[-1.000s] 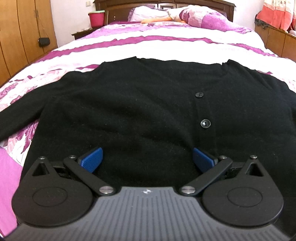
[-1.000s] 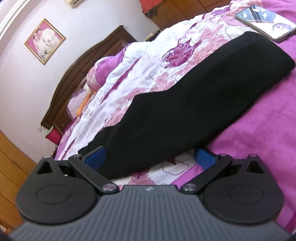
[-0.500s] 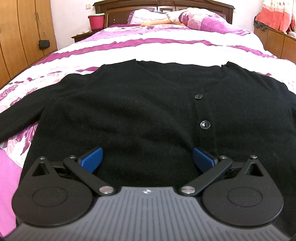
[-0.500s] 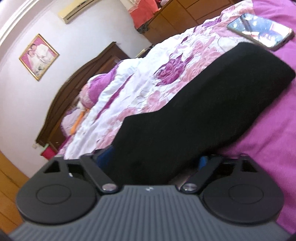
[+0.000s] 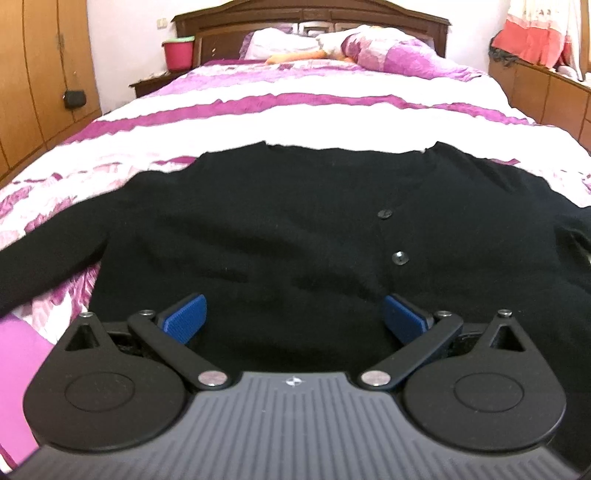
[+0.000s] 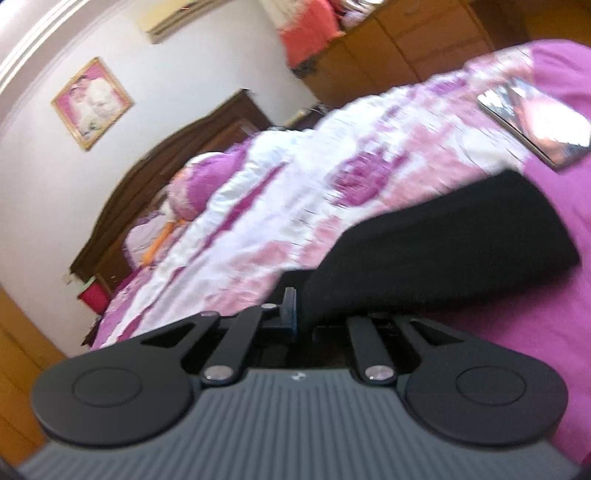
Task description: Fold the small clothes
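Note:
A black button-front cardigan [image 5: 280, 229] lies spread flat on the bed, front up, sleeves out to both sides. My left gripper [image 5: 293, 321] is open, its blue pads wide apart over the cardigan's bottom hem, holding nothing. In the right wrist view my right gripper [image 6: 306, 310] is shut on the cardigan's right sleeve [image 6: 436, 258], gripping it part way along; the sleeve's cuff end lies further right on the magenta blanket. The right-hand pad is hidden by the black cloth.
The bed has a pink, purple and white floral cover [image 5: 314, 118] with pillows at the wooden headboard [image 5: 310, 18]. A phone [image 6: 535, 122] lies on the cover beyond the sleeve. A magenta blanket [image 6: 517, 332] covers the near edge. Wooden cabinets [image 5: 546, 92] flank the bed.
My right gripper moved onto the sleeve and closed on it; the view tilted and blurred. My left gripper stayed open over the hem and tipped slightly upward.

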### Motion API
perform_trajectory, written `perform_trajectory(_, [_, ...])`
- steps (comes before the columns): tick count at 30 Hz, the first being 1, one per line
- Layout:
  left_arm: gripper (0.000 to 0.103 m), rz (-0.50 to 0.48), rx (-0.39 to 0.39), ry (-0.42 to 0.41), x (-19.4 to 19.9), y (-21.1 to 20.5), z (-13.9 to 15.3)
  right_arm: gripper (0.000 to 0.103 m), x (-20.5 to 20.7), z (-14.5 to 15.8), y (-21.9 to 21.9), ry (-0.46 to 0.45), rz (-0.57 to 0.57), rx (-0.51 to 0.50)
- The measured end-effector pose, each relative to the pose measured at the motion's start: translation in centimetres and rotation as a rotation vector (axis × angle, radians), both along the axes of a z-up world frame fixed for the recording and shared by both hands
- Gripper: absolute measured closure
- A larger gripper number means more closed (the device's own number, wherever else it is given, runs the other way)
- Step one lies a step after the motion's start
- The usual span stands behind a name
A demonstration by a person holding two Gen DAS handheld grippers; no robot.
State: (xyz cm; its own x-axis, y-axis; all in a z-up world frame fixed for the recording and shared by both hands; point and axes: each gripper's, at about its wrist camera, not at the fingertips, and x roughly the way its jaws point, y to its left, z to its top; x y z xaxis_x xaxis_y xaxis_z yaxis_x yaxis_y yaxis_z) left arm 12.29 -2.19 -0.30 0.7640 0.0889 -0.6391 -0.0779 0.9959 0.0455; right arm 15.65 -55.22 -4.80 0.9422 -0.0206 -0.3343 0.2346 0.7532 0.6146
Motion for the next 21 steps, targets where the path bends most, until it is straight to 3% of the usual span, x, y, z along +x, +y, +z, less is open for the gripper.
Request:
perform_trajectory(9, [0.0, -0.006, -0.075, -0.012, -0.8, 0.7, 1.7, 0.094, -0.3, 4.6, 4.3, -0.116, 0.146, -0.132])
perform_trajectory(15, [0.0, 0.002, -0.079, -0.022, -0.9, 1.8, 1.9, 0.094, 0.2, 7.4, 8.8, -0.186, 0.279, -0.264])
perform_trajectory(21, [0.0, 0.024, -0.07, -0.034, -0.6, 3.5, 2.0, 0.094, 1.9, 7.4, 14.9, -0.172, 0.471, -0.375])
